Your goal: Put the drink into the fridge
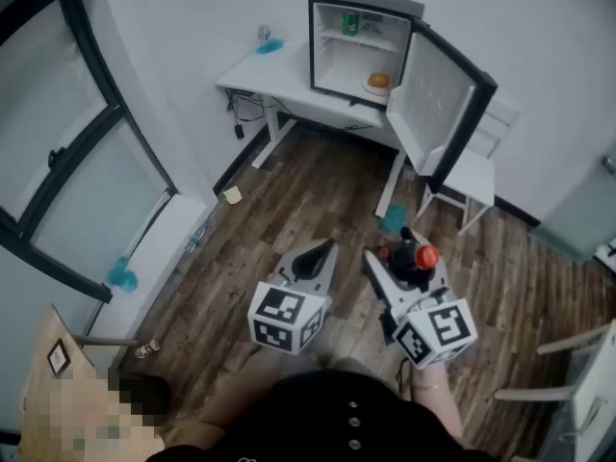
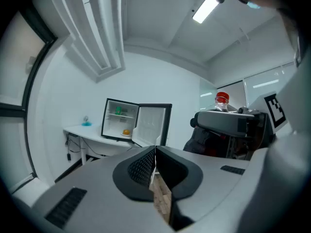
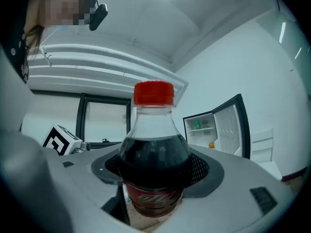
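A dark cola bottle (image 3: 154,164) with a red cap (image 3: 153,92) stands upright between the jaws of my right gripper (image 3: 155,178), which is shut on it. In the head view the bottle (image 1: 416,261) rides in the right gripper (image 1: 402,266) above the wooden floor. My left gripper (image 1: 320,254) hangs beside it, its jaws pressed together with nothing between them (image 2: 154,165). The small black fridge (image 1: 358,46) stands on a white table (image 1: 279,73) against the far wall, its door (image 1: 438,99) swung wide open. Inside are a green can (image 1: 350,24) on the top shelf and an orange thing (image 1: 378,81) on a plate.
A white chair (image 1: 474,176) stands right of the open fridge door. A glass door with a dark frame (image 1: 72,152) fills the left side. A teal thing (image 1: 394,219) lies on the floor under the table, and another chair (image 1: 577,393) sits at the right edge.
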`<state>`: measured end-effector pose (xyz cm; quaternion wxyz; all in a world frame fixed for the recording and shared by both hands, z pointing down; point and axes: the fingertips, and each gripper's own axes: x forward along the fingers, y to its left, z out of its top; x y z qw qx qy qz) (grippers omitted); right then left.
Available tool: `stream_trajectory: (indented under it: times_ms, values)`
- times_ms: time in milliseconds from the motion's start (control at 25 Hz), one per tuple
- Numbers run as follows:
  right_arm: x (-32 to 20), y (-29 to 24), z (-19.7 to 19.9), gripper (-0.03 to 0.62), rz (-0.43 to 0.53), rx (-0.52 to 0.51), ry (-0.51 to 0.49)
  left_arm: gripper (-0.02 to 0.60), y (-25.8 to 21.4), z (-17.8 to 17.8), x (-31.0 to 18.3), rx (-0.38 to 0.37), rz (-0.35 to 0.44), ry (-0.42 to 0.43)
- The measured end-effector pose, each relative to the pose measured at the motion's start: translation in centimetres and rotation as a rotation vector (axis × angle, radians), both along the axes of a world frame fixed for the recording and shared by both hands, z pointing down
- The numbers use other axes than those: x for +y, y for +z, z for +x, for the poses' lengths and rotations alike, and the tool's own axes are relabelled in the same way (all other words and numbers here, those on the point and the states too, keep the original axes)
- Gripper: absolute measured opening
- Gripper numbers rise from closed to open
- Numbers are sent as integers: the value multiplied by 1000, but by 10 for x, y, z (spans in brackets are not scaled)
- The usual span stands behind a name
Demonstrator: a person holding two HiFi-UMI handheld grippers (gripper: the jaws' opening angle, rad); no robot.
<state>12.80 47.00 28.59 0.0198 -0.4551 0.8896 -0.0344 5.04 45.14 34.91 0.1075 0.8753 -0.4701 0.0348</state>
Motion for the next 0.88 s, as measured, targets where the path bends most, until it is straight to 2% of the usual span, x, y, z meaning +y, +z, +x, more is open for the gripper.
stream_trajectory:
  times_ms: [480,760,880]
  values:
    - [-8,5,-20,314,-17,3,13,8,3,-13,-5,-6,0,26]
    - [-6,4,-39,316,21,28,14,8,9,-25,-9,-1,-9,59]
    - [-13,7,-43,316,9,11,13,8,5,-30,-14,5,19,65]
